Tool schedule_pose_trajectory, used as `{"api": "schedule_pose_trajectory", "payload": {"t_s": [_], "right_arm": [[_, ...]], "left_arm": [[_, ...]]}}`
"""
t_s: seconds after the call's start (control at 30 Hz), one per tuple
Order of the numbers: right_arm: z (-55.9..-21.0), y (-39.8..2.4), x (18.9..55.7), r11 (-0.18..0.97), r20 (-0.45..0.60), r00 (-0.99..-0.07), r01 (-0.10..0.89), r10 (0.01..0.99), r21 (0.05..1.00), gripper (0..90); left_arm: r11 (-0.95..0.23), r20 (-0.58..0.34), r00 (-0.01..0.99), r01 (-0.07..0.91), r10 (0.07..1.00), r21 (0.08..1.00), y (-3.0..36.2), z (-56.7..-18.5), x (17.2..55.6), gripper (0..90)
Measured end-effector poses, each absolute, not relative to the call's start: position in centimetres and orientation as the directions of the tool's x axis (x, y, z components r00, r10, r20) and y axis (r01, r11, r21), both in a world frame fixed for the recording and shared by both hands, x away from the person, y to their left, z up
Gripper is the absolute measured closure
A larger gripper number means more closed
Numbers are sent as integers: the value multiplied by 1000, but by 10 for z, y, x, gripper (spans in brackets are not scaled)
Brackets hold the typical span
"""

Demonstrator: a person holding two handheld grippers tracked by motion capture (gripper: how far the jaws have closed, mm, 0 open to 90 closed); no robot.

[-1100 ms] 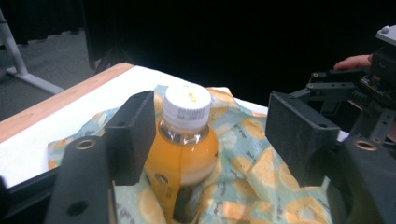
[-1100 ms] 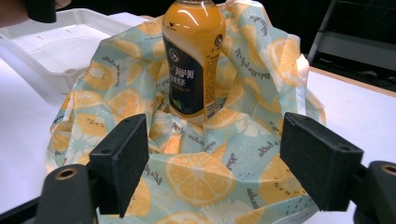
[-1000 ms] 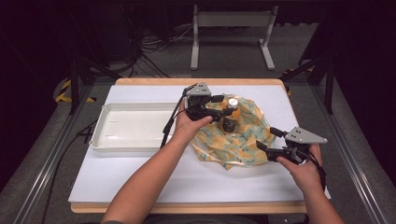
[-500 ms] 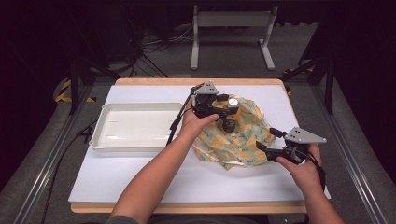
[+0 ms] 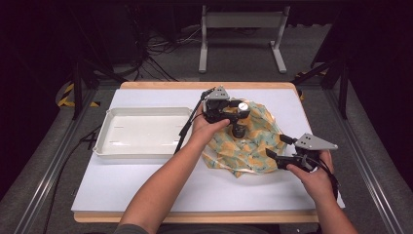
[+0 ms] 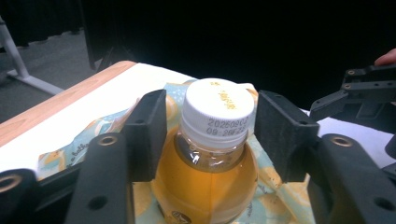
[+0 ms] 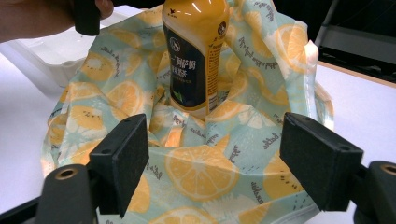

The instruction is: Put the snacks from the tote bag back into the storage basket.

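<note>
A bottle (image 5: 239, 127) of amber drink with a white cap was stood upright on a lemon-printed cloth (image 5: 243, 146), which was bunched on the worktop (image 5: 146, 180) toward its right half, nearer the far edge than the near one. The left gripper (image 6: 210, 135) was held over the bottle from the far-left side, the forearm stretched diagonally across the worktop from the near edge and the wrist bent so that the jaws flanked the bottle's neck and cap. Its jaws had just been closing, with the bottle between them; a gap was seen on each side of the cap, so the pads were not yet pressed on it. The right gripper (image 5: 276, 157) was held low near the right edge of the worktop, the hand wrapped round its body and the jaws pointed left at the cloth's near-right hem. Its jaws were spread, with cloth lying before and beneath them; nothing was pinched. A white tray (image 5: 104, 146) lay on the left half of the worktop, just beside the cloth.
</note>
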State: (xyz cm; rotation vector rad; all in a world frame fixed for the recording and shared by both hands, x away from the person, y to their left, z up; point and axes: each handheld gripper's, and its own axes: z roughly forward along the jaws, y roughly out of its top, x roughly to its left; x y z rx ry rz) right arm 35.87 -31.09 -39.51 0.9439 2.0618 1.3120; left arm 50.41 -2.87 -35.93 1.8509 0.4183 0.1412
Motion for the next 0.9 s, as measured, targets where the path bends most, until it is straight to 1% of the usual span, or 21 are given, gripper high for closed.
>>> {"api": "schedule_pose_trajectory", "payload": {"t_s": [0.03, 0.07, 0.17, 0.2, 0.27, 0.57, 0.7, 0.9], "right_arm": [[-395, -311, 359, 289, -56, -625, 279, 779, 916, 244], [-395, -311, 359, 289, -56, -625, 279, 779, 916, 244], [-395, -311, 359, 288, -55, -624, 278, 779, 916, 244], [-395, -311, 359, 288, -55, -624, 278, 779, 916, 244], [-395, -311, 359, 285, -52, -623, 281, 781, 916, 244], [-395, -311, 359, 282, -51, -621, 279, 782, 918, 244], [-395, -311, 359, 280, -52, -619, 277, 784, 919, 245], [-397, -311, 359, 278, -45, -621, 283, 782, 918, 245]], "left_arm": [[-266, -109, 928, 212, 357, 940, -29, -359, 504, 475], [-271, -99, 929, 205, 357, 941, -29, -360, 504, 475], [-273, -85, 929, 192, 359, 943, -28, -359, 503, 548], [-273, -85, 929, 192, 359, 943, -28, -359, 503, 555], [-284, -51, 931, 162, 360, 945, -29, -358, 502, 578], [-307, -43, 930, 163, 364, 938, -31, -355, 501, 582], [-340, -12, 934, 142, 356, 930, -34, -351, 499, 583], [-347, -2, 935, 134, 354, 928, -34, -342, 497, 583]]}}
